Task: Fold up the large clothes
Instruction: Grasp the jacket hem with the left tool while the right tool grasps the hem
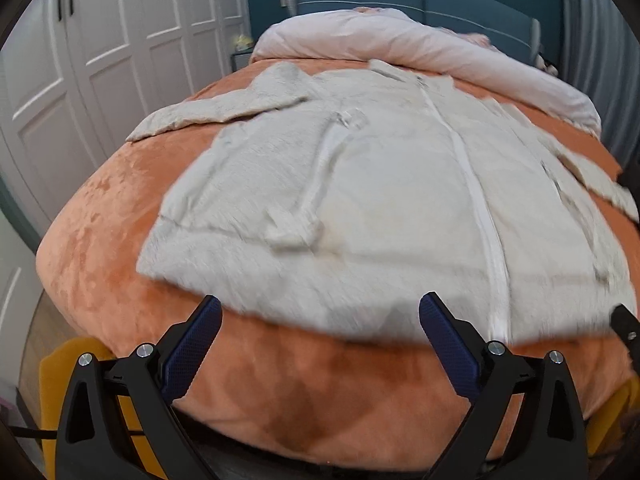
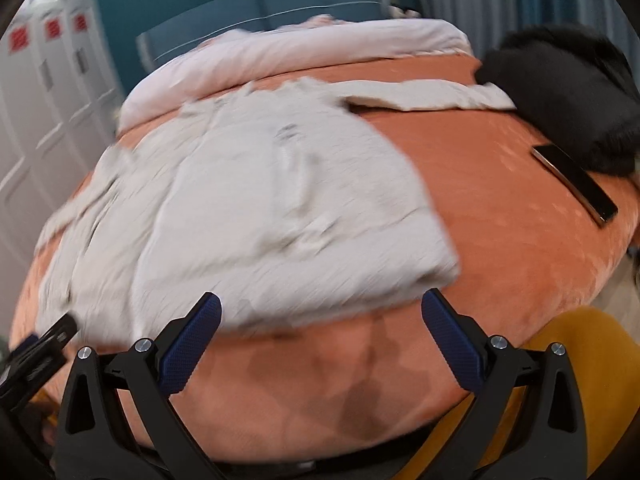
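Note:
A large cream fleece robe (image 1: 380, 200) with a white front zipper lies spread flat on an orange bedspread (image 1: 100, 216), sleeves out to both sides. My left gripper (image 1: 320, 312) is open and empty, hovering just above the robe's near hem. The robe also shows in the right wrist view (image 2: 248, 208), blurred. My right gripper (image 2: 320, 312) is open and empty at the robe's near right hem corner. The left gripper's tip shows at the left edge of the right wrist view (image 2: 52, 336).
A rolled pink duvet (image 1: 420, 44) lies at the head of the bed. A black fluffy garment (image 2: 568, 92) and a dark phone (image 2: 576, 180) lie at the right side of the bed. White wardrobes (image 1: 100, 40) stand left. Yellow fabric (image 2: 580, 360) lies below the bed edge.

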The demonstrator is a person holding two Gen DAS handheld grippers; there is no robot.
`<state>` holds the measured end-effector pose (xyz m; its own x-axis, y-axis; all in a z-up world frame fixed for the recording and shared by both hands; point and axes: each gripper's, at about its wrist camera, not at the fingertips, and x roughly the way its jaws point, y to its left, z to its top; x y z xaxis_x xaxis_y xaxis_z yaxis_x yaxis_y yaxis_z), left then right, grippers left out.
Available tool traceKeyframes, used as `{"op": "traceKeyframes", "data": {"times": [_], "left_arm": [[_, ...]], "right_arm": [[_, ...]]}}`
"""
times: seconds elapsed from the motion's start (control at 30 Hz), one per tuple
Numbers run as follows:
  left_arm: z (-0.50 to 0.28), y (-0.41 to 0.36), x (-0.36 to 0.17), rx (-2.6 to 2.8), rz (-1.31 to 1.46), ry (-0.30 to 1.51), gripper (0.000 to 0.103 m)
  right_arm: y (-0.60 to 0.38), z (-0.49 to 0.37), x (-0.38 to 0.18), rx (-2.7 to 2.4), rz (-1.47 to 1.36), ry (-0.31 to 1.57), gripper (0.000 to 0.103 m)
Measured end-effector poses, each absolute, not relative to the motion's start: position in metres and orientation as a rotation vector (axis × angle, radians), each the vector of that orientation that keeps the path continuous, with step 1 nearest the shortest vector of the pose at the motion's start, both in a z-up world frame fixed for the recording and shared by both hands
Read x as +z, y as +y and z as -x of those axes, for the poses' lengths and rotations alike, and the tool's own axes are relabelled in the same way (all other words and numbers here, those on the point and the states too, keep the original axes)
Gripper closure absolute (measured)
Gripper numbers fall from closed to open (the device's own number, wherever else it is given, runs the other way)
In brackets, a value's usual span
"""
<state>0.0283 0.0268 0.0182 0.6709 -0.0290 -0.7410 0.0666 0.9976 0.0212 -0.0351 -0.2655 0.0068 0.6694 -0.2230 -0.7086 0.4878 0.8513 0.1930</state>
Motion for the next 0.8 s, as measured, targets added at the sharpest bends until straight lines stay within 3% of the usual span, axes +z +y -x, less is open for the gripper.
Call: {"op": "traceKeyframes", "data": {"times": [0.3,0.5,0.8], "left_arm": [[-0.103,0.031,0.05,-0.033,-0.076,0.756,0.006],[-0.153,0.03,0.045,-0.005,-0.031,0.788,0.006],[-0.206,0.038,0.026,0.062,0.056,0.834,0.006]], "right_arm": [[-0.411,-0.021,0.026,-0.479,-0.518,0.666,0.005],[-0.547,-0.075,0.012,-0.671,-0.692,0.617,0.005],[-0.663,-0.116,-0.038,-0.839,-0.927,0.593,0.005]]}}
